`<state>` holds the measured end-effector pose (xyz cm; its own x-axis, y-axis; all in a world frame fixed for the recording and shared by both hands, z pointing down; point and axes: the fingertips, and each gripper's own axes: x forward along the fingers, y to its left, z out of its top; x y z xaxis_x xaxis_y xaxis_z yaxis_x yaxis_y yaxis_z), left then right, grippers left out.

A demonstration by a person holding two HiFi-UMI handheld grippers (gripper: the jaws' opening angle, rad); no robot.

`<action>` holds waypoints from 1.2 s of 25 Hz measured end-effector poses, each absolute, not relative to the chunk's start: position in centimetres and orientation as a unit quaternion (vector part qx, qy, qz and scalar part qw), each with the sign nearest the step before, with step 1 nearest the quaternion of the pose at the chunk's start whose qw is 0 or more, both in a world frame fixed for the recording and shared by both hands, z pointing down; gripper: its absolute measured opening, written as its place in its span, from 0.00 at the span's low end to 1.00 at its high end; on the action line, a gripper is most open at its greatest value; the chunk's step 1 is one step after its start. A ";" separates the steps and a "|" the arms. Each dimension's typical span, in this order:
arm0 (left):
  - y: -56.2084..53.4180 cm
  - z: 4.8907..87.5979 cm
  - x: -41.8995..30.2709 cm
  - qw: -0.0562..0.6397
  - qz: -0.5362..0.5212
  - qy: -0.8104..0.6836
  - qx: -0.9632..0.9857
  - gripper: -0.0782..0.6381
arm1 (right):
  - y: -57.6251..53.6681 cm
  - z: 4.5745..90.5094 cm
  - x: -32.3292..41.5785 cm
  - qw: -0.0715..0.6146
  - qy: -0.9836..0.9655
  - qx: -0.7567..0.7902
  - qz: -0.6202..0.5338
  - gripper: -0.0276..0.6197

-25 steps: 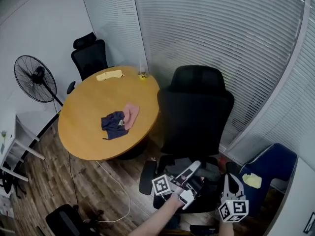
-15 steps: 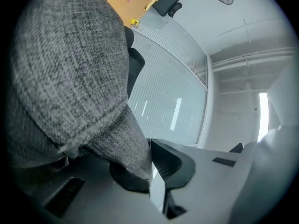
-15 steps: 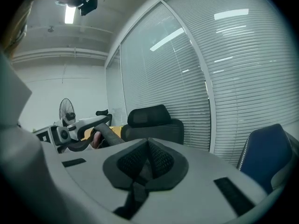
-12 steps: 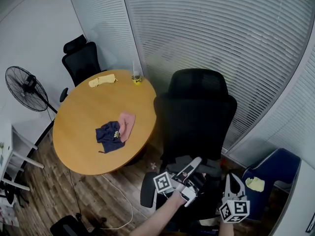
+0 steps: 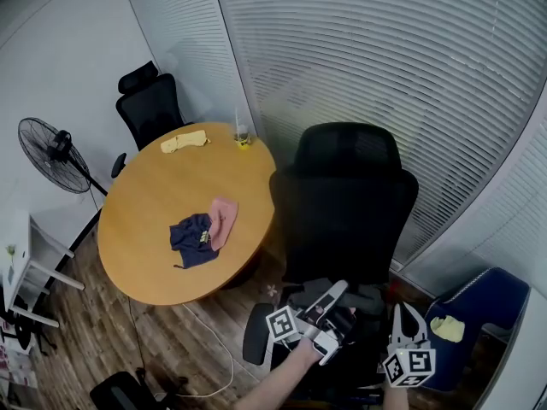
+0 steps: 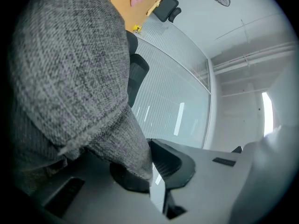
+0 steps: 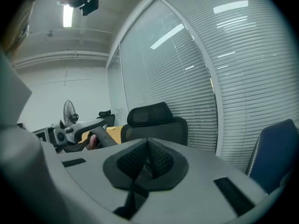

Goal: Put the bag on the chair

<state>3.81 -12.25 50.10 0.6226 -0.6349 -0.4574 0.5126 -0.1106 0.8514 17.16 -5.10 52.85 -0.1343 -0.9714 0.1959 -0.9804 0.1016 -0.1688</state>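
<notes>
A black high-backed office chair (image 5: 346, 203) stands in the middle of the head view. Over its seat hangs a grey knitted bag (image 5: 366, 295). My left gripper (image 5: 338, 292) is shut on the bag's fabric, which fills the left gripper view as grey knit (image 6: 70, 69) pinched between the pads of that gripper (image 6: 148, 146). My right gripper (image 5: 402, 311) sits just right of the bag. Its pads (image 7: 148, 148) are pressed together, with a dark strap of the bag running down between them. The chair back (image 7: 149, 120) rises beyond. The seat is mostly hidden.
A round wooden table (image 5: 145, 203) left of the chair carries blue (image 5: 192, 239), pink (image 5: 225, 220) and yellow (image 5: 185, 141) cloths and a cup (image 5: 243, 135). Beyond it stand a second black chair (image 5: 149, 109) and a fan (image 5: 55, 148). A blue chair (image 5: 483, 310) stands right, and a blinds-covered glass wall runs behind.
The head view has swung slightly, so the table and fan sit a little differently in the frame. Both grippers have stayed low over the seat with the bag, hardly moving.
</notes>
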 end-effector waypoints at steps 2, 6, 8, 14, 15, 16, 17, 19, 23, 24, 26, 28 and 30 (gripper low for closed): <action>-12.3 50.4 4.0 0.666 -0.434 -0.059 0.604 0.14 | -5.5 53.0 17.8 0.021 -0.744 0.654 0.133 0.06; -13.0 50.7 4.4 0.666 -0.442 -0.066 0.597 0.14 | -6.5 52.7 18.7 0.029 -0.749 0.648 0.136 0.06; -13.5 50.8 4.7 0.664 -0.449 -0.070 0.594 0.14 | -7.1 52.8 19.2 0.030 -0.750 0.646 0.138 0.06; -14.8 51.8 5.8 0.669 -0.449 -0.078 0.587 0.14 | -8.5 53.8 20.1 0.031 -0.754 0.640 0.145 0.06; -15.0 52.0 5.9 0.670 -0.450 -0.080 0.585 0.14 | -8.8 54.0 20.2 0.033 -0.755 0.638 0.147 0.06; -15.2 52.3 5.9 0.671 -0.451 -0.084 0.583 0.14 | -9.0 54.1 20.2 0.035 -0.756 0.637 0.149 0.06; -15.5 52.6 6.0 0.671 -0.451 -0.086 0.581 0.14 | -9.3 54.3 20.3 0.035 -0.756 0.636 0.150 0.06; -16.1 53.1 6.1 0.673 -0.452 -0.091 0.579 0.14 | -9.9 54.4 20.4 0.037 -0.758 0.634 0.151 0.06; -17.1 54.3 6.5 0.677 -0.452 -0.100 0.571 0.14 | -11.1 55.0 20.6 0.042 -0.761 0.629 0.152 0.06; -17.3 54.6 6.6 0.679 -0.451 -0.102 0.570 0.14 | -11.3 55.1 20.7 0.043 -0.762 0.628 0.153 0.06; -17.6 54.8 6.9 0.679 -0.451 -0.103 0.570 0.14 | -11.6 55.2 21.0 0.045 -0.761 0.628 0.157 0.06; -17.9 54.8 7.1 0.679 -0.453 -0.100 0.570 0.14 | -12.0 55.4 21.3 0.047 -0.760 0.628 0.159 0.06; -18.5 55.2 7.2 0.679 -0.452 -0.101 0.569 0.14 | -12.5 55.7 21.5 0.049 -0.760 0.627 0.161 0.06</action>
<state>7.20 -18.47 55.17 0.5713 -0.7292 -0.3766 0.4984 -0.0563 0.8651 21.53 -12.49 55.74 -0.2082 -0.9382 0.2766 -0.9697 0.1610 -0.1839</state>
